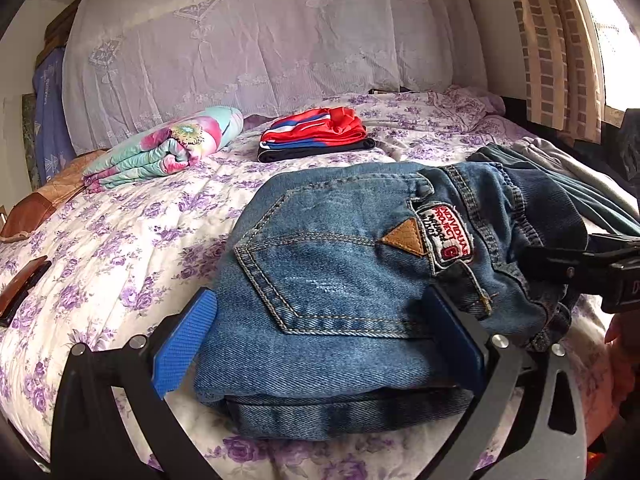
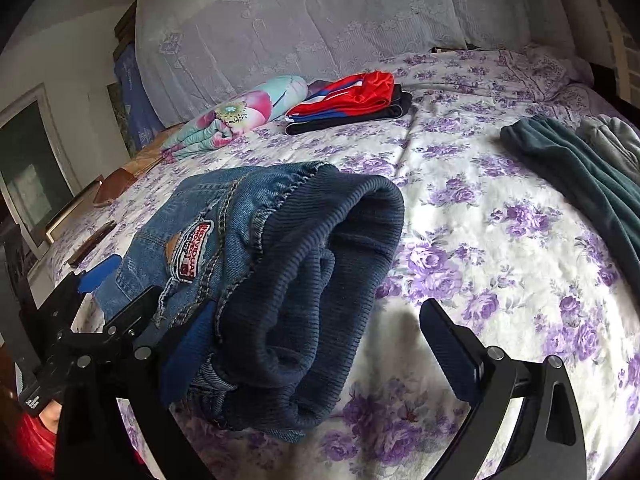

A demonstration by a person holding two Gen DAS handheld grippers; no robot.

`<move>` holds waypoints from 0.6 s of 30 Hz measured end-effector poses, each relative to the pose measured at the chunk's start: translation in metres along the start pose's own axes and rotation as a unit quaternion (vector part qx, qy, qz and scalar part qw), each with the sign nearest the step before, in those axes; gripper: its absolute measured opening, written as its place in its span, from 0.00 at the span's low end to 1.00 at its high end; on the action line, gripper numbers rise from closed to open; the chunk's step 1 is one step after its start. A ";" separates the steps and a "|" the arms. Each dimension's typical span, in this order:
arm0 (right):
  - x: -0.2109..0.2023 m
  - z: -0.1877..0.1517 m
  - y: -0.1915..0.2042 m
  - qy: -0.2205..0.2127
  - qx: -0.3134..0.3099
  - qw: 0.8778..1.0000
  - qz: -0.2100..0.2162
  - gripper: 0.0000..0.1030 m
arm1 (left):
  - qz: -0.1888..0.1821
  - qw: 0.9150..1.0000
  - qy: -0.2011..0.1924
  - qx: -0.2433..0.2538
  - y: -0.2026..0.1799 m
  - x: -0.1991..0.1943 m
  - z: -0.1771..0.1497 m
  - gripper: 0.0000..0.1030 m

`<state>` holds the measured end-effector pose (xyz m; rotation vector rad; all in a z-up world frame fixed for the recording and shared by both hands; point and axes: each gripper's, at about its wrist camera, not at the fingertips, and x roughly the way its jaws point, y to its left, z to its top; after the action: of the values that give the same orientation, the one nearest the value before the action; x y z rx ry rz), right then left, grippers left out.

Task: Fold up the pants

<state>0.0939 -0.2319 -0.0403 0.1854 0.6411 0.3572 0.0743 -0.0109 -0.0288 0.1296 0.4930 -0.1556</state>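
The folded jeans [image 1: 340, 280] lie on the bed [image 1: 120, 240], filling the lower centre of the left view, long axis running from lower left to the waistband [image 2: 320, 300] at right. The left gripper [image 1: 320, 344] straddles the folded end with its fingers spread wide, gripping nothing. In the right view, the right gripper [image 2: 320, 352] also stands open at lower centre, one finger against the ribbed waistband, so it seems nearer that end.
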 end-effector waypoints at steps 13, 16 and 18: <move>0.002 -0.001 -0.008 0.008 0.022 0.999 0.031 0.97 | -0.003 1.000 0.002 0.000 0.001 0.001 0.000 0.96; 0.000 -0.002 -0.008 0.007 0.018 0.999 0.029 0.97 | -0.006 1.000 0.004 0.000 0.001 0.001 0.000 0.96; -0.002 -0.003 -0.009 0.005 0.021 0.999 0.031 0.97 | -0.016 1.000 0.011 0.003 0.003 0.000 0.002 0.96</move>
<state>0.0931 -0.2405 -0.0439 0.2440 0.6548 0.4055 0.0758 -0.0084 -0.0265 0.1303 0.5157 -0.1871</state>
